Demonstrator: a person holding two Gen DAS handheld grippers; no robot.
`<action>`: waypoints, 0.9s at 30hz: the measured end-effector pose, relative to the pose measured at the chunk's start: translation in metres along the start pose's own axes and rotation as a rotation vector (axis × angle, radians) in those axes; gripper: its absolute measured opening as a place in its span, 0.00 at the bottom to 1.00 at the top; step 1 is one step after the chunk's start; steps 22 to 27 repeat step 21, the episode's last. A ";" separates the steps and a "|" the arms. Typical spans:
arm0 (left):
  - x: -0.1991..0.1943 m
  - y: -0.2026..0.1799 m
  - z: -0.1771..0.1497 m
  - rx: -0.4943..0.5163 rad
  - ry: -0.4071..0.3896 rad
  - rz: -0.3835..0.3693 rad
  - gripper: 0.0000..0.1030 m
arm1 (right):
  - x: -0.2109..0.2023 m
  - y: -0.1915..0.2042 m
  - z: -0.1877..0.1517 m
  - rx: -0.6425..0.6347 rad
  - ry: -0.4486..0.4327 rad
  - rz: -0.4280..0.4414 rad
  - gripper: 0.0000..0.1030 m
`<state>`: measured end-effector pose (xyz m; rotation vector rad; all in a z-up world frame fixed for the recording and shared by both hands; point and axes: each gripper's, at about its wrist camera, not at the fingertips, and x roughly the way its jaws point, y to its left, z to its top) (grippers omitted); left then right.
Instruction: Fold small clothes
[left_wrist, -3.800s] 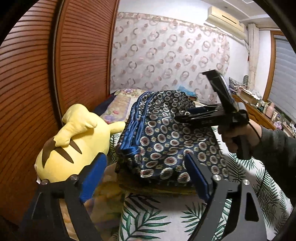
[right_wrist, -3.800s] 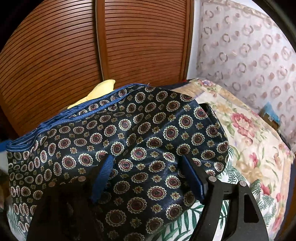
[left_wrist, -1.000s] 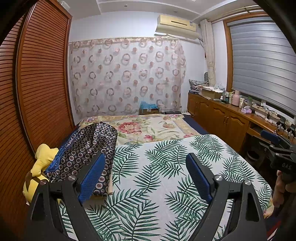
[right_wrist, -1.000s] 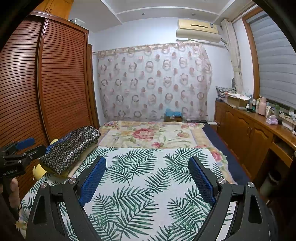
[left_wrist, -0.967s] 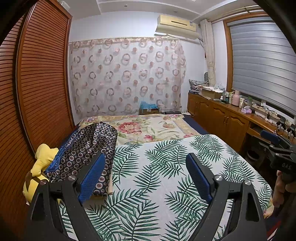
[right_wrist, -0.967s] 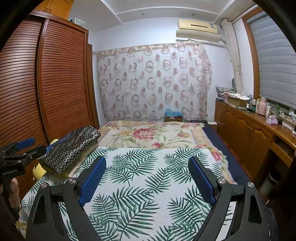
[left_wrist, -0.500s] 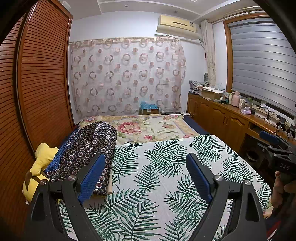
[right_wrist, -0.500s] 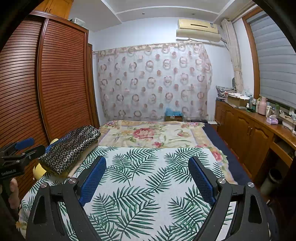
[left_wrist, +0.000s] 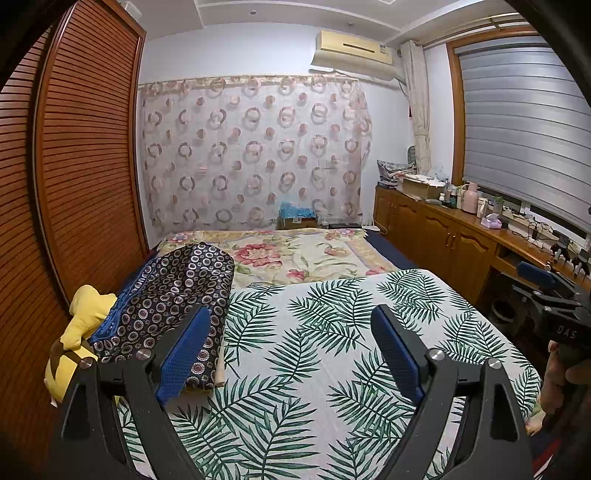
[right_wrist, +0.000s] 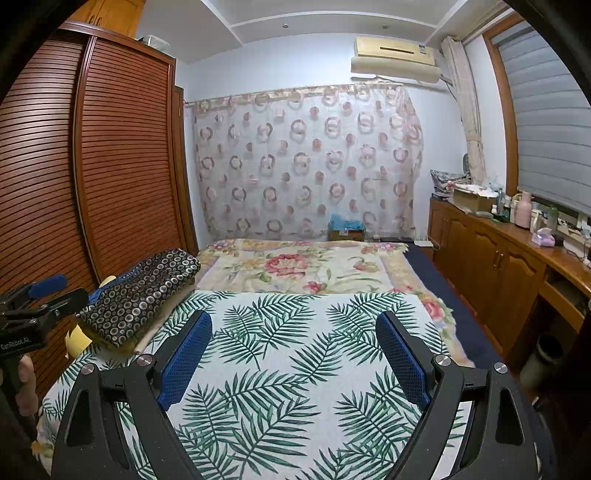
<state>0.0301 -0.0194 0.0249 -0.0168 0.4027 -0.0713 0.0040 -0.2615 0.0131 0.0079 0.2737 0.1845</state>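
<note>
Folded garment (left_wrist: 173, 295): a dark blue cloth with a ring-and-dot print, lying in a thick folded bundle at the left edge of the bed, against the yellow plush toy (left_wrist: 79, 332) and close to the slatted wardrobe (left_wrist: 81, 155).

Bed (left_wrist: 332, 258): fills the middle of both views. Its near half is covered by a palm-leaf sheet (left_wrist: 314, 350), bare of clothes; its far half by a floral blanket (right_wrist: 295, 266).

Cabinet (right_wrist: 491, 266): wooden, along the right wall, its top crowded with small items.

Left gripper (left_wrist: 291, 347): held over the near edge of the palm-leaf sheet, blue pads wide apart, nothing between them. Well apart from the garment.

Right gripper (right_wrist: 295, 354): likewise held over the sheet, pads spread wide and empty. In the left wrist view it appears at the far right, gripped by a hand (left_wrist: 561, 380).

Judgement: the fold looks finished, with no other clothes in view. The bundle sits at the very side of the bed, partly propped on the toy; a careless brush from the left gripper could tip it, or the slippery-looking cloth could slide open.
</note>
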 end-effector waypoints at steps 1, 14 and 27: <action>0.000 0.000 0.000 -0.001 0.001 -0.001 0.86 | 0.000 0.000 0.000 0.000 0.000 0.000 0.89; 0.000 0.000 0.000 0.000 0.000 0.000 0.86 | 0.000 -0.002 0.000 -0.001 0.000 0.001 0.89; 0.000 0.001 -0.001 -0.001 0.000 0.000 0.86 | 0.000 -0.001 0.001 0.002 0.000 -0.004 0.88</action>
